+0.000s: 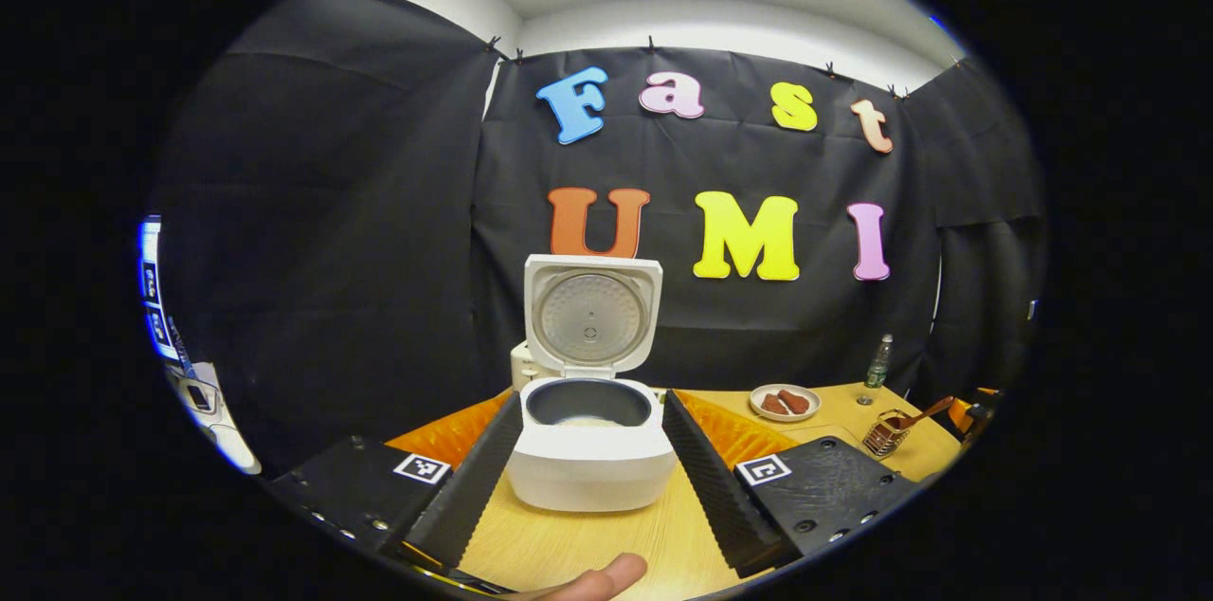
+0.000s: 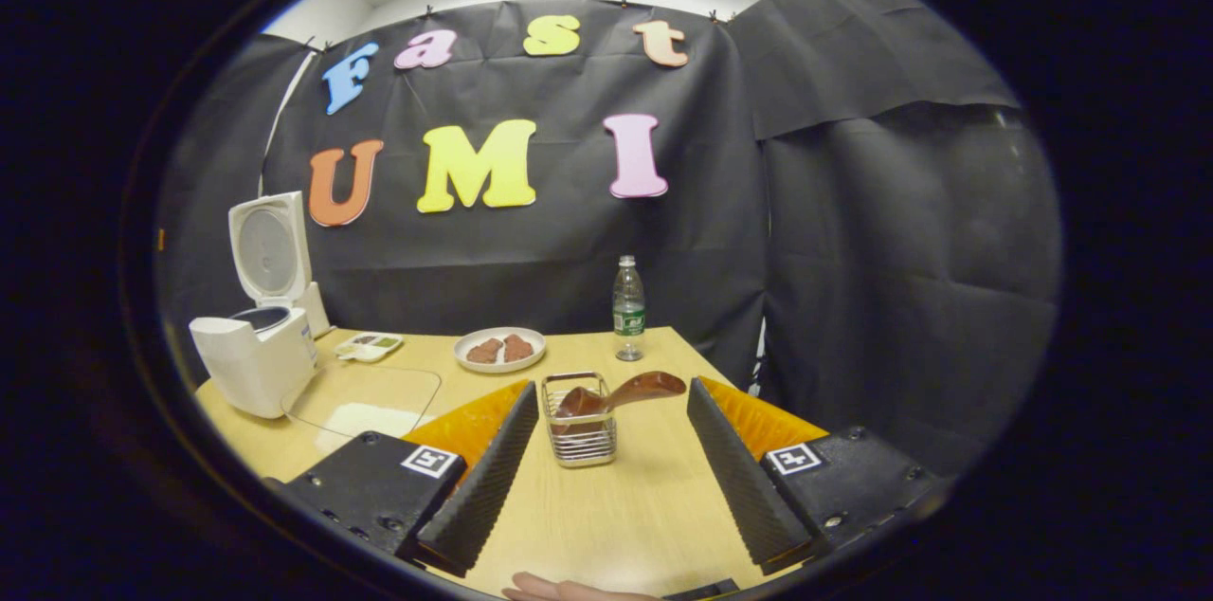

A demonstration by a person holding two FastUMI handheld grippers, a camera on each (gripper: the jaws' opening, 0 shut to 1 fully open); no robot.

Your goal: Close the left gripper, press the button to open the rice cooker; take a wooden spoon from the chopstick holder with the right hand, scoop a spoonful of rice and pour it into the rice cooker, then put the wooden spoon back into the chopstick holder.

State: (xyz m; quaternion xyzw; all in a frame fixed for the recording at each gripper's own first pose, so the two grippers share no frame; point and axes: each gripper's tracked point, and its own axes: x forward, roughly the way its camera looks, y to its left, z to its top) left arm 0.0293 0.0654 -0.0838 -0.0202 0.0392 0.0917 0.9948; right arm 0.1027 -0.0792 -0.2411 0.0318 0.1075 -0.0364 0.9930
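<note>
Rice cooker (image 1: 590, 449) stands on the wooden table (image 1: 569, 544) with its lid (image 1: 592, 315) raised upright, seen between the wide-spread fingers of my left gripper (image 1: 590, 478). My right gripper (image 2: 606, 468) is also spread wide and holds nothing; between its fingers sits the wire holder (image 2: 578, 435) with the wooden spoon (image 2: 621, 392) leaning out to the right. Behind it are a plate (image 2: 499, 350) and a bottle (image 2: 627, 309).

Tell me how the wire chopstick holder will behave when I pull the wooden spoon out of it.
The chopstick holder looks like thin open wire, so probably light and apt to slide or tip. The wooden spoon leans over its rim to one side, so a sideways tug may drag it; lifting along the handle seems safer. The spoon looks rigid.
</note>
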